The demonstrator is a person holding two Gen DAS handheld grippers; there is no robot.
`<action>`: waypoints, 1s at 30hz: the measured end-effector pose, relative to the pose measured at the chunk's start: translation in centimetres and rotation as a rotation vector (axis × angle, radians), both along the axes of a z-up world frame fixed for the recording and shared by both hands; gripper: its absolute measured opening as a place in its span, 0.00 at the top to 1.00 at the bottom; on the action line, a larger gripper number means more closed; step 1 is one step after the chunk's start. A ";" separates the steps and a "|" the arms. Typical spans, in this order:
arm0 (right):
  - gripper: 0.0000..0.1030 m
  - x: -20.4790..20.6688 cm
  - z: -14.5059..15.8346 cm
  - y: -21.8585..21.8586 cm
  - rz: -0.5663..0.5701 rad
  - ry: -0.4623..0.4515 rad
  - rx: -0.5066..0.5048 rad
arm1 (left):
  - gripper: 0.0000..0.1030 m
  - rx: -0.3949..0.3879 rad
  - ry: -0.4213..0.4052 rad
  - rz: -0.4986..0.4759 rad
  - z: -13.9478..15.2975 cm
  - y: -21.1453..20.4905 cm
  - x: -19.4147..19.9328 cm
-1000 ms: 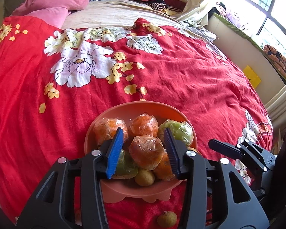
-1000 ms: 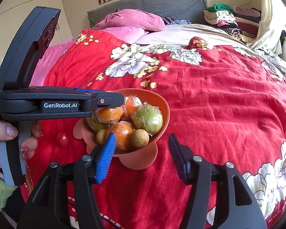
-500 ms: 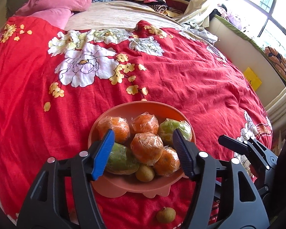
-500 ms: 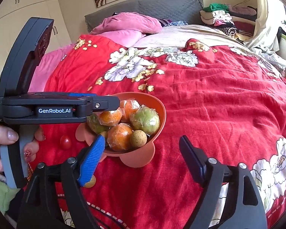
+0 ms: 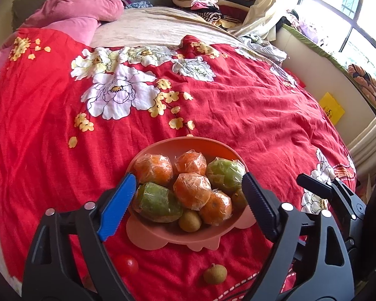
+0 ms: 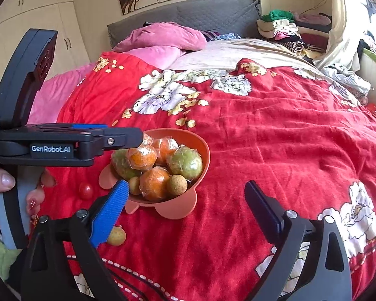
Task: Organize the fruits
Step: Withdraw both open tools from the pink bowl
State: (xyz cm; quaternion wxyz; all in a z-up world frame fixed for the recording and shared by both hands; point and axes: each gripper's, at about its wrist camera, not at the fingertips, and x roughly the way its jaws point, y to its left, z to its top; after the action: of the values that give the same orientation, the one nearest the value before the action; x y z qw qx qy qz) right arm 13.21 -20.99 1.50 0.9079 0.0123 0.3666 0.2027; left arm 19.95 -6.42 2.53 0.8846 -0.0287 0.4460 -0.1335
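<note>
The big red bed cover fills most of both views. On it, in the lower middle of the left wrist view, sits the orange bowl. It is piled with wrapped oranges, wrapped green fruits and a small brown fruit. Two fruits are not in the bowl yet. A small red fruit and a little brown round fruit lie on the cover just below the bowl, near the bottom of the frame.

The left tool hangs over the near edge of the bowl. Its jaws are opening and nothing is squeezed between them. The right tool is at the lower middle of its own view, also opening, with nothing in it. The brown round fruit peeks out from behind its blue pad.

The next good step looks like picking up a loose fruit. Go down slowly over it so the jaws come on both sides. Squeeze gently, because these fruits are small and round and could roll away on the soft cover. The bowl is very full, so set the fruit in a low gap, not on top of the pile.

A second ago both tools were much more closed. The left one's pads were around the middle orange then. The red fruit was hidden in the left view and now it shows.
</note>
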 end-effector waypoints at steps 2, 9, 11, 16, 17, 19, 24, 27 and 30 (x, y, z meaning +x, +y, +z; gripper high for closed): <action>0.08 -0.1 0.2 -0.1 -0.002 -0.004 0.002 | 0.18 0.002 -0.004 0.006 0.2 0.1 -0.2; 0.07 -0.8 1.2 -0.2 -0.007 -0.020 0.001 | 0.10 0.001 -0.026 0.022 1.3 0.6 -0.9; 0.07 -1.0 1.4 -0.2 -0.003 -0.026 0.002 | 0.10 0.002 -0.035 0.024 1.7 0.8 -1.3; 0.06 -1.6 2.1 0.1 0.001 -0.042 -0.006 | 0.10 -0.002 -0.048 0.036 2.4 1.2 -1.9; 0.06 -1.7 2.3 0.2 0.002 -0.045 -0.009 | 0.10 -0.002 -0.052 0.039 2.6 1.3 -2.1; 0.05 -2.0 2.5 0.3 0.002 -0.049 -0.012 | 0.10 -0.007 -0.057 0.044 2.8 1.7 -2.5; 0.05 -2.9 3.3 0.4 0.000 -0.065 -0.018 | 0.10 -0.014 -0.063 0.057 3.0 2.6 -3.7; 0.05 -3.4 3.8 0.8 0.002 -0.077 -0.022 | 0.10 -0.011 -0.069 0.058 3.2 3.0 -4.4; 0.05 -3.8 4.2 1.1 0.008 -0.087 -0.024 | 0.10 -0.006 -0.081 0.061 3.5 3.3 -5.0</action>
State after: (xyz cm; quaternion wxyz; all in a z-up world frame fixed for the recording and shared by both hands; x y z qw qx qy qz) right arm 9.37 -19.86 5.69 0.9223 -0.0090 0.3291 0.2023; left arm 14.95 -3.13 6.04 0.9054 -0.0395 0.4084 -0.1090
